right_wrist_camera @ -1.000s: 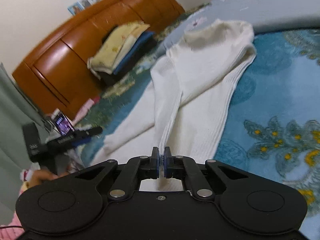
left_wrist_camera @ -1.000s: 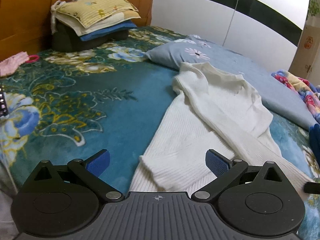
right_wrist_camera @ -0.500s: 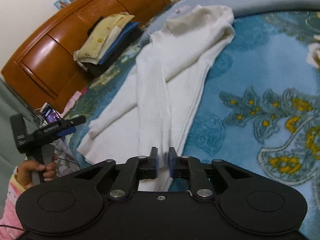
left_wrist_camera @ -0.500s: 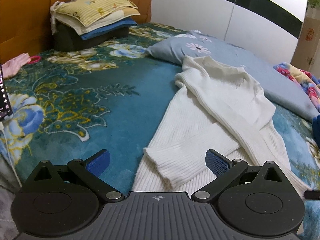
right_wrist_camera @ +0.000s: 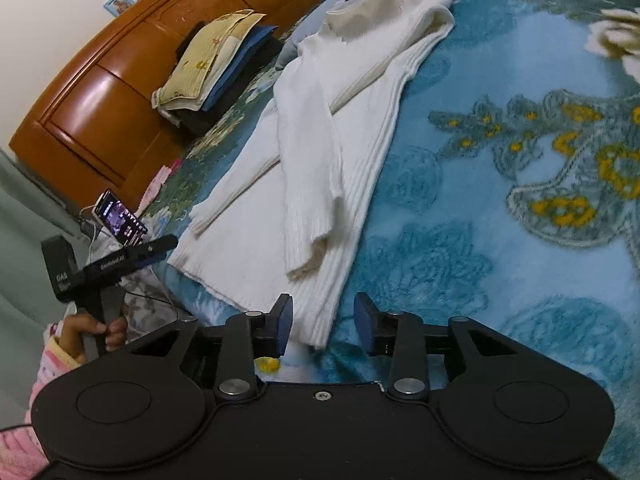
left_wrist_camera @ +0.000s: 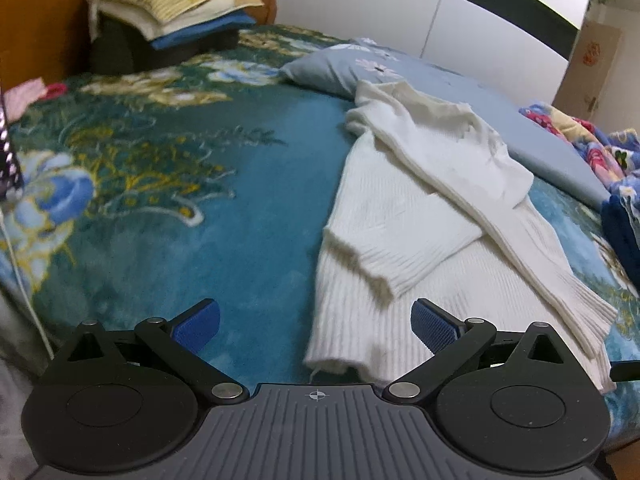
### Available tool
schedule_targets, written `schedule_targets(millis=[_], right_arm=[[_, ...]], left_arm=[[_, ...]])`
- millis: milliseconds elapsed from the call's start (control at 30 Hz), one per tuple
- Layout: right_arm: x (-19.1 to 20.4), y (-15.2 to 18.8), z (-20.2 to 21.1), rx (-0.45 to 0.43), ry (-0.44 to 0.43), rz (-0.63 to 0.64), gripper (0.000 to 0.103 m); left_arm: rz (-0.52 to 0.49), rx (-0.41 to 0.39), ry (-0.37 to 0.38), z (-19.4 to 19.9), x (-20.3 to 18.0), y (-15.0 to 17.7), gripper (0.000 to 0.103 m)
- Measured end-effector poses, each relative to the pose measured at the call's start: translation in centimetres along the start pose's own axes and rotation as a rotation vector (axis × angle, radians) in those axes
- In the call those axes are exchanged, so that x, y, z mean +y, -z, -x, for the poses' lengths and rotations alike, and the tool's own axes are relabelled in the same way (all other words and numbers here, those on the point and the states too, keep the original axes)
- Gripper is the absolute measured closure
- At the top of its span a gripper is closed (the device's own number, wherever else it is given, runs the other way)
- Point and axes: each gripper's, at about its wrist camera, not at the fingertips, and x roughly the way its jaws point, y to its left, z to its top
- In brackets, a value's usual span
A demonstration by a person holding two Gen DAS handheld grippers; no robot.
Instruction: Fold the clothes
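Observation:
A white ribbed sweater (left_wrist_camera: 420, 216) lies on the blue floral bedspread (left_wrist_camera: 168, 184), collar far, hem near, both sleeves folded across its body. My left gripper (left_wrist_camera: 316, 320) is open and empty, just in front of the hem's left corner. My right gripper (right_wrist_camera: 324, 322) is open and empty, its jaws on either side of the hem's right corner without holding it. The sweater fills the middle of the right wrist view (right_wrist_camera: 320, 152). The left gripper (right_wrist_camera: 160, 246) also shows there at the left, held in a hand.
A stack of folded clothes (left_wrist_camera: 176, 4) sits by the wooden headboard (right_wrist_camera: 132, 80). A light blue pillow (left_wrist_camera: 460, 96) lies behind the sweater. A lit phone (right_wrist_camera: 120, 216) stands at the bed's edge. Colourful bedding (left_wrist_camera: 592, 140) lies at the right.
My right gripper opened and let go of the sleeve, which now lies across the sweater's body. Both grippers pulled back toward the hem.

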Motion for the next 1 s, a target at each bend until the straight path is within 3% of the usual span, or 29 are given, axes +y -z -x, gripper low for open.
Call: schedule_targets(millis=[233, 333, 400, 467, 600, 700, 1000], right_arm=[[0.0, -0.2, -0.5, -0.002, 0.011, -0.036, 0.069], [0.1, -0.2, -0.7, -0.005, 0.019, -0.038, 0.068], [0.2, -0.1, -0.7, -0.016, 0.017, -0.034, 0.064], [0.2, 0.1, -0.7, -0.025, -0.016, -0.040, 0.048], [1.2, 0.3, -1.0, -0.035, -0.023, 0.025, 0.035], [1.7, 0.3, -1.0, -0.038, -0.015, 0.063, 0.034], [0.3, 0.5, -0.7, -0.081, -0.071, -0.010, 0.034]], left_arm=[[-0.006, 0.010, 0.067, -0.9, -0.4, 0.0, 0.004], [-0.026, 0.003, 0.059, -1.4, -0.9, 0.2, 0.004], [-0.030, -0.012, 0.065, -1.4, -0.9, 0.3, 0.004], [-0.021, -0.020, 0.073, -1.5, -0.8, 0.5, 0.004], [-0.023, -0.046, 0.076, -1.4, -0.7, 0.9, 0.004], [-0.013, -0.070, 0.080, -1.3, -0.8, 1.3, 0.003], [-0.013, -0.077, 0.094, -1.6, -0.9, 1.3, 0.002]])
